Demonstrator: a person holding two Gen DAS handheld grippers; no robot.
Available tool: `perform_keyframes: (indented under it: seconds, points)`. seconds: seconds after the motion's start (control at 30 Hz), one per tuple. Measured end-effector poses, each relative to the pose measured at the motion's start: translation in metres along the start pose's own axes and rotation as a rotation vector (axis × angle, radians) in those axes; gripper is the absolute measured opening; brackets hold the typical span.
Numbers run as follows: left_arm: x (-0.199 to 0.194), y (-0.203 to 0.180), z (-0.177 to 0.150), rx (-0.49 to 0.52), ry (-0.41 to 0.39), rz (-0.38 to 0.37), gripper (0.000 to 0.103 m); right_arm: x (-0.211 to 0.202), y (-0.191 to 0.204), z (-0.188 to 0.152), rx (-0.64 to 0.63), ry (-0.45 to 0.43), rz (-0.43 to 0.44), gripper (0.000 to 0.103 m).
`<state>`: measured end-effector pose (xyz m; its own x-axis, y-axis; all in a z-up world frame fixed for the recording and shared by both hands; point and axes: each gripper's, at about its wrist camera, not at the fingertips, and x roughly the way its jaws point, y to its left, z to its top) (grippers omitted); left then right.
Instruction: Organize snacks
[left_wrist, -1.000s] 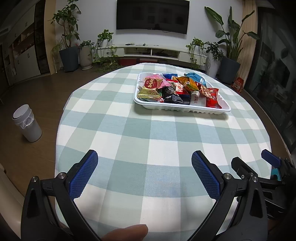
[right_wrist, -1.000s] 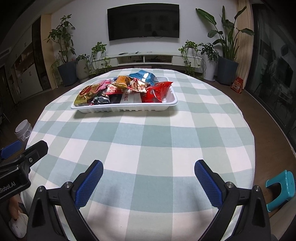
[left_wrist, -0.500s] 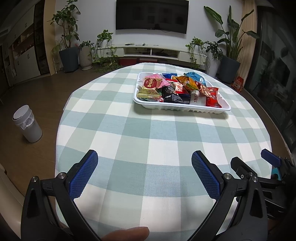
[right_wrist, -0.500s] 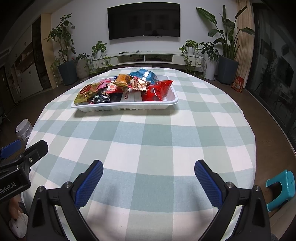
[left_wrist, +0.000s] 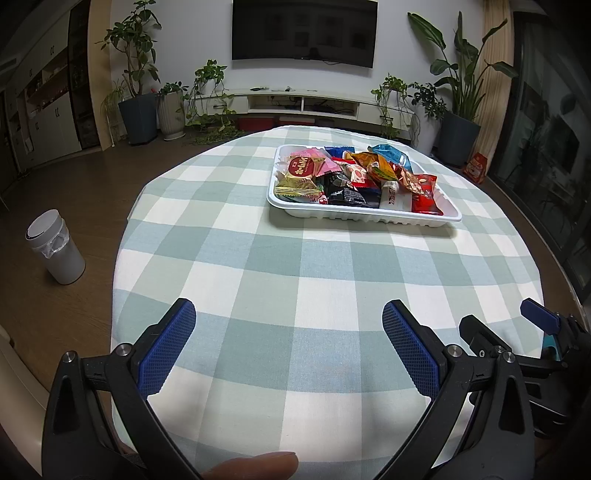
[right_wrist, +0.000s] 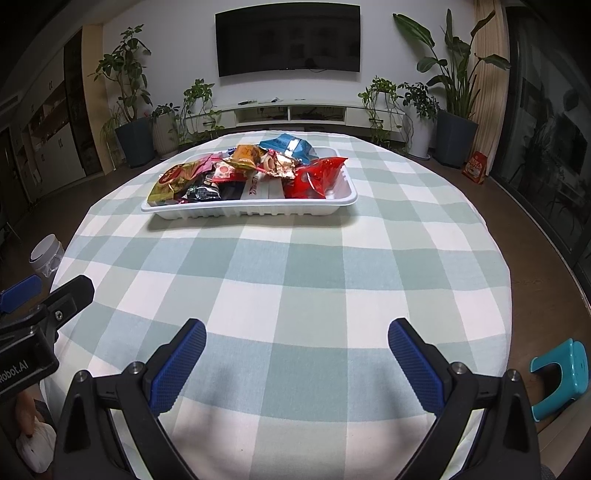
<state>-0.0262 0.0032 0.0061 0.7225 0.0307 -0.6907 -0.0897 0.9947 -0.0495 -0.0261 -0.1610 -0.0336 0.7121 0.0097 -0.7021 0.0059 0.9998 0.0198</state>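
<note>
The left claw and the right claw are held side by side above the near edge of the round surface, which is covered by a green-and-white checked cloth. Both are spread wide, and nothing is gripped between the blue pads. The snacks are piled in a white tray on the far half of the surface, well apart from both claws.
</note>
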Motion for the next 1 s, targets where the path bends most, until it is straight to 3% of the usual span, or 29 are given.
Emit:
perform_keyframes:
  seconds: [1.0]
  points:
    - [0.0016, 0.0023, 0.0005, -0.006, 0.006, 0.005, 0.103, -0.0012, -0.0001, -0.0005, -0.001, 0.006, 0.001, 0.101]
